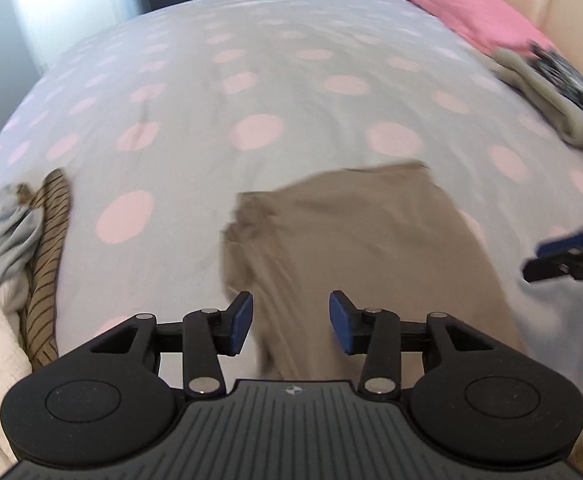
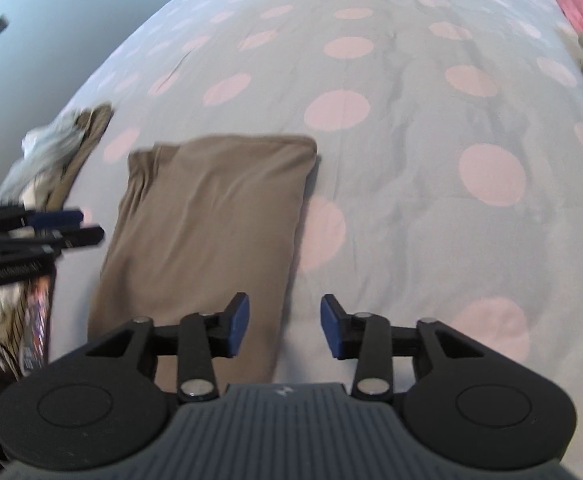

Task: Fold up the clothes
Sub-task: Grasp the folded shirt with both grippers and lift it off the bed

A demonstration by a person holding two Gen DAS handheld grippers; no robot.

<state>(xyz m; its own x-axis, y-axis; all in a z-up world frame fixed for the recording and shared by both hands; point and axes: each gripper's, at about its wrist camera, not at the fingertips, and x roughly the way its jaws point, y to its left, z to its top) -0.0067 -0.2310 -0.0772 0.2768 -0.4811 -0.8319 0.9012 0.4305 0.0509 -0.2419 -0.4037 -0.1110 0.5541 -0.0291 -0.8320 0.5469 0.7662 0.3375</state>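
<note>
The bed (image 2: 411,128) is mostly open polka-dot sheet — the whole middle and the far end lie bare, with wide room to pass. The folded brown garment (image 2: 207,232) lies flat near the near edge, a low obstacle. To its left, a heap of unfolded clothes (image 1: 31,248) crowds the left edge. Along the right edge a pink pillow (image 1: 467,12) sits at the far corner, with a second clothes pile (image 1: 551,92) just nearer — that side is blocked. Both grippers, left (image 1: 291,322) and right (image 2: 284,326), have jaws spread wide.
</note>
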